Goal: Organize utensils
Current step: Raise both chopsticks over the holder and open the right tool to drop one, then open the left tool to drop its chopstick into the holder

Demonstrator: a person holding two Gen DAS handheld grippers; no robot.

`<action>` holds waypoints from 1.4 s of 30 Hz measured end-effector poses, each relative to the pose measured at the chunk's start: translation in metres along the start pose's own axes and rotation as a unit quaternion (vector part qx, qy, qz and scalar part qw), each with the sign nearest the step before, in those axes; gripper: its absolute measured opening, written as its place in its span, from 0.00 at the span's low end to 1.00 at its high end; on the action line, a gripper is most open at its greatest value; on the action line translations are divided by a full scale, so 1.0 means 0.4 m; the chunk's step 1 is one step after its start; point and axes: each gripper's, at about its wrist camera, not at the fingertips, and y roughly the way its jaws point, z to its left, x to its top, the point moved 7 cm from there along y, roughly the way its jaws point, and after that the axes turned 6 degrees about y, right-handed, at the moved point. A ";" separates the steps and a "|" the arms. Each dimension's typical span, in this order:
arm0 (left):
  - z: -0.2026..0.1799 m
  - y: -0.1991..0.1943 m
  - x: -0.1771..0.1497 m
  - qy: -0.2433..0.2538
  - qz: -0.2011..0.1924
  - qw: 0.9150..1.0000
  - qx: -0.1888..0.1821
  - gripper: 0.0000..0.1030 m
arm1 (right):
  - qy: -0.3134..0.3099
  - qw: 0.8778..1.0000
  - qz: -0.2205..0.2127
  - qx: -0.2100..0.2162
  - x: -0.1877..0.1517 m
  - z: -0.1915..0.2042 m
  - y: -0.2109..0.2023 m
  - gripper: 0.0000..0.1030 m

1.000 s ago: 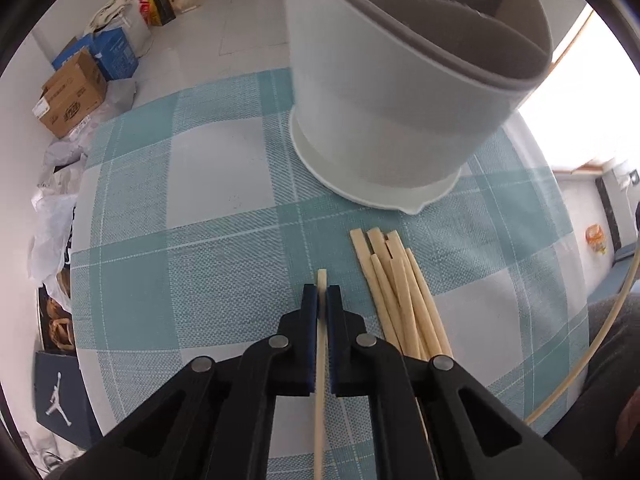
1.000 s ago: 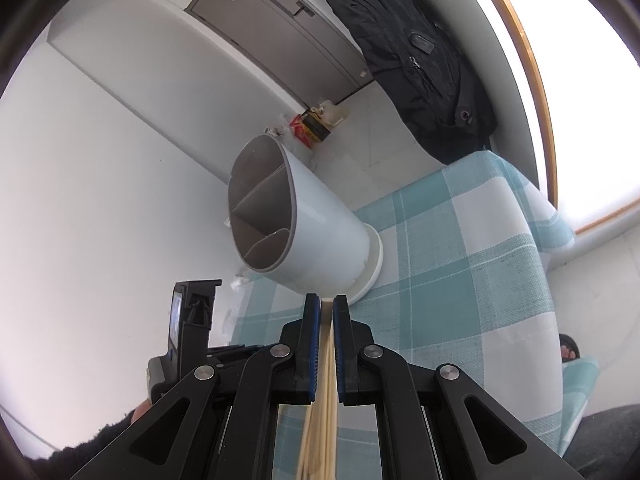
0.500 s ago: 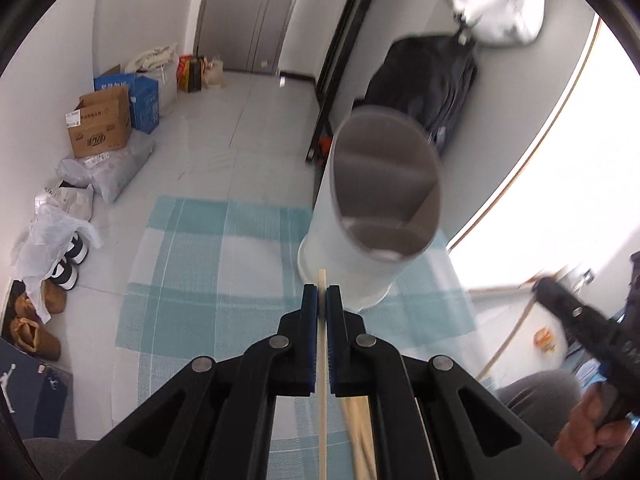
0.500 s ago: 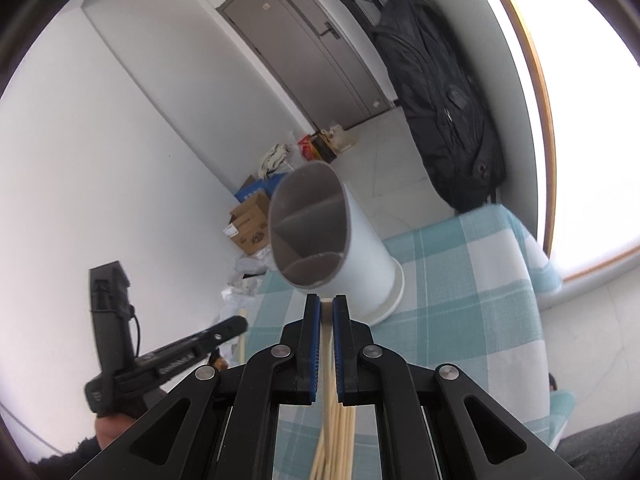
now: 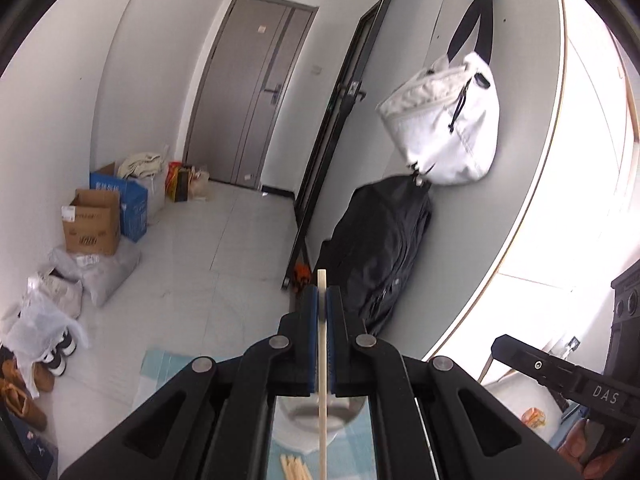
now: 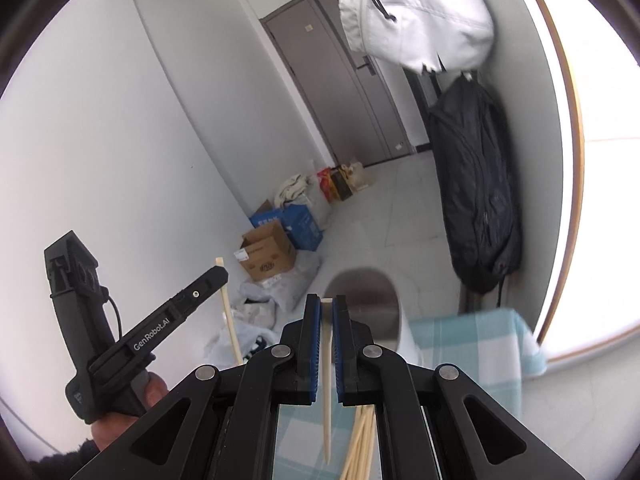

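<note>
My left gripper (image 5: 321, 292) is shut on one pale wooden chopstick (image 5: 322, 380), held upright and lifted well above the table. My right gripper (image 6: 326, 304) is shut on another chopstick (image 6: 327, 376), also lifted. The white utensil holder (image 6: 366, 312) with grey compartments stands on the teal checked tablecloth (image 6: 476, 344) just beyond my right fingertips; in the left wrist view it (image 5: 316, 412) shows between the fingers below. More chopsticks (image 6: 360, 440) lie on the cloth; the left wrist view shows them too (image 5: 294, 470). The left gripper (image 6: 218, 276) appears at the left of the right wrist view.
Cardboard boxes (image 5: 94, 222) and bags sit on the floor by a grey door (image 5: 256, 92). A black garment bag (image 5: 380, 248) and a white bag (image 5: 444, 128) hang on the wall behind the table. Shoes (image 5: 24, 380) lie at the floor's left.
Both grippers have risen and tilted upward with their chopsticks. The holder has dropped from the middle of each view to low behind the fingers.
</note>
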 end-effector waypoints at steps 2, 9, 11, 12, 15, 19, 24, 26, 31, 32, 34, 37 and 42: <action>-0.011 0.017 0.058 -0.001 -0.012 1.000 -0.001 0.00 | -0.003 1.000 -0.008 0.000 0.052 0.011 -0.002 0.05; -0.001 0.087 0.178 -0.005 -0.047 0.999 0.005 0.00 | -0.012 0.999 -0.050 -0.004 0.212 0.029 0.029 0.05; -0.002 0.115 0.198 0.003 -0.056 0.998 0.010 0.00 | -0.014 0.998 -0.057 -0.006 0.243 0.026 0.053 0.05; 0.000 0.126 0.201 0.005 -0.058 0.998 0.009 0.00 | -0.015 0.998 -0.061 -0.009 0.255 0.021 0.069 0.05; 0.011 0.167 0.202 0.011 -0.065 0.998 0.017 0.00 | -0.024 0.997 -0.068 -0.020 0.280 0.007 0.120 0.05; 0.035 0.225 0.180 -0.002 -0.056 0.998 0.014 0.00 | -0.037 0.996 -0.077 -0.032 0.292 -0.009 0.181 0.05; 0.049 0.270 0.131 0.008 -0.039 0.999 0.010 0.00 | -0.054 0.995 -0.079 -0.040 0.267 -0.020 0.235 0.05; 0.054 0.280 0.110 0.008 -0.027 1.000 0.004 0.00 | -0.057 0.995 -0.073 -0.044 0.253 -0.027 0.258 0.05; 0.053 0.267 0.088 0.006 -0.015 1.000 -0.015 0.00 | -0.059 0.996 -0.055 -0.038 0.219 -0.042 0.298 0.05; 0.048 0.261 0.087 0.012 -0.020 1.000 -0.017 0.00 | -0.061 0.996 -0.052 -0.036 0.211 -0.043 0.303 0.05; 0.034 0.249 0.083 0.030 -0.027 0.999 -0.021 0.00 | -0.061 0.997 -0.044 -0.028 0.198 -0.043 0.312 0.05; 0.022 0.246 0.072 0.036 -0.014 0.998 -0.042 0.00 | -0.064 0.997 -0.024 -0.021 0.172 -0.046 0.326 0.05; 0.009 0.230 0.063 0.038 0.022 0.997 -0.068 0.17 | -0.036 0.999 0.002 0.003 0.139 -0.057 0.320 0.10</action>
